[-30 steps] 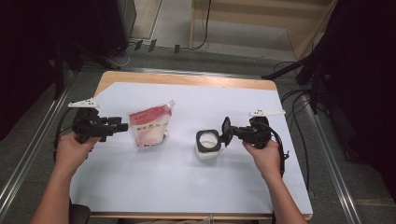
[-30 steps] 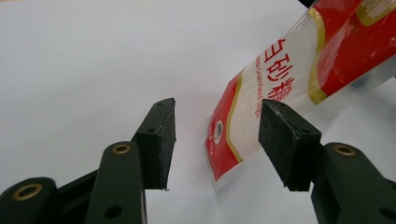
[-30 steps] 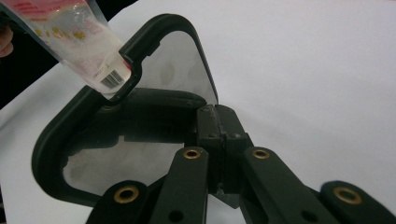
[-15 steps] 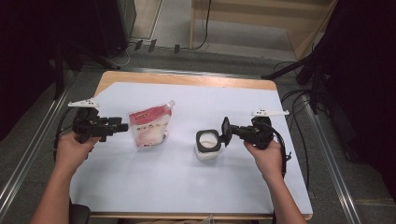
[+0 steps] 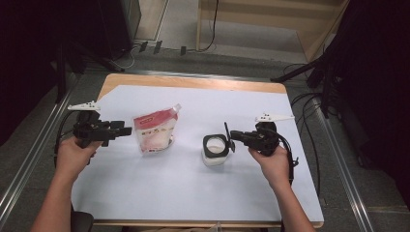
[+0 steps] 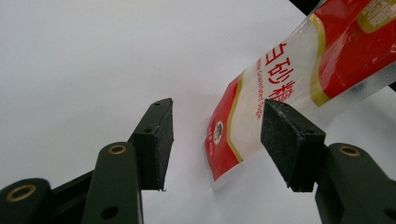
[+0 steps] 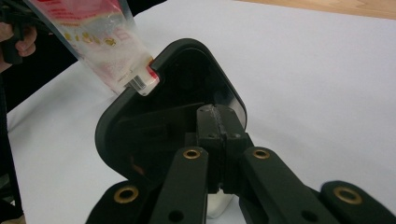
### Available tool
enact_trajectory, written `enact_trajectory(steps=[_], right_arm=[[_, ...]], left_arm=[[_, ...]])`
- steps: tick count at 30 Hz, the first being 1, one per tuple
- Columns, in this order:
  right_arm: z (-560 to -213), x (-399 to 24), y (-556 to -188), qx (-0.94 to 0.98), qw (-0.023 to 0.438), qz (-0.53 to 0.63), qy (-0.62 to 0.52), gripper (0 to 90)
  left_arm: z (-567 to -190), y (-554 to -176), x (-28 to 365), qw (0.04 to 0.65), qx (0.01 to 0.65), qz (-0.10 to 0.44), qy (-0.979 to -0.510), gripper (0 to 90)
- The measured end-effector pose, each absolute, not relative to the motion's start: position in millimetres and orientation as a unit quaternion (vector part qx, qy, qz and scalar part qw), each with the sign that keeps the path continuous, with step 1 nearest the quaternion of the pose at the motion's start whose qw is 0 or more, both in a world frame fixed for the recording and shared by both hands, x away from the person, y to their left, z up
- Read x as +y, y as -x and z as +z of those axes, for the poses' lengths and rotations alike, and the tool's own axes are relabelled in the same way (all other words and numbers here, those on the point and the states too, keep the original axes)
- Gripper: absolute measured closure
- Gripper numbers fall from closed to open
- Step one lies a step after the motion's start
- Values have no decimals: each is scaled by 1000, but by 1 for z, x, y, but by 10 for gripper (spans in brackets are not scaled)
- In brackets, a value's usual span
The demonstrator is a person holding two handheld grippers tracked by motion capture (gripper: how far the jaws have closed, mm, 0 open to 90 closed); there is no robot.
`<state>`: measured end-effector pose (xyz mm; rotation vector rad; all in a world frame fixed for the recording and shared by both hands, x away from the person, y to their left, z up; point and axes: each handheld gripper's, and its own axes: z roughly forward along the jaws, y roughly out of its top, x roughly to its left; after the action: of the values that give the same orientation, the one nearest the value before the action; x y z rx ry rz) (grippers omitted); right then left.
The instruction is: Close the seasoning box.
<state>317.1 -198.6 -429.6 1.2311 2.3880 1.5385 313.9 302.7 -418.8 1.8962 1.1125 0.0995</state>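
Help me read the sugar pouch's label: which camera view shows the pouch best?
The left gripper view: the sugar pouch is close and its red-and-clear print with lettering is sharp, just beyond the open left gripper. The high view shows the whole pouch, too small to read. The right gripper view shows its lower end, partly cut off.

It looked like a lab or recording studio rather than a home. Under each tool lay a wooden worktop [image 5: 193,82] covered by a white sheet [image 5: 193,193], framed by metal rails [image 5: 29,145]. Beyond the tools, cables [image 5: 309,104] trailed over grey carpet between black stands [image 5: 300,72] and dark curtains [image 5: 377,72].
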Motion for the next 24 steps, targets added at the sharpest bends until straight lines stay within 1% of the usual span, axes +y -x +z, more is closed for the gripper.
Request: enact_trajectory(steps=[12,24], right_arm=[[-432,-181,-315,784,28,486,-385,900],[-442,-164,-313,806,22,461,-371,900]], left_arm=[[-420,-315,303,453,451,36,-768,449],[-421,-315,303,453,454,35,-767,448]])
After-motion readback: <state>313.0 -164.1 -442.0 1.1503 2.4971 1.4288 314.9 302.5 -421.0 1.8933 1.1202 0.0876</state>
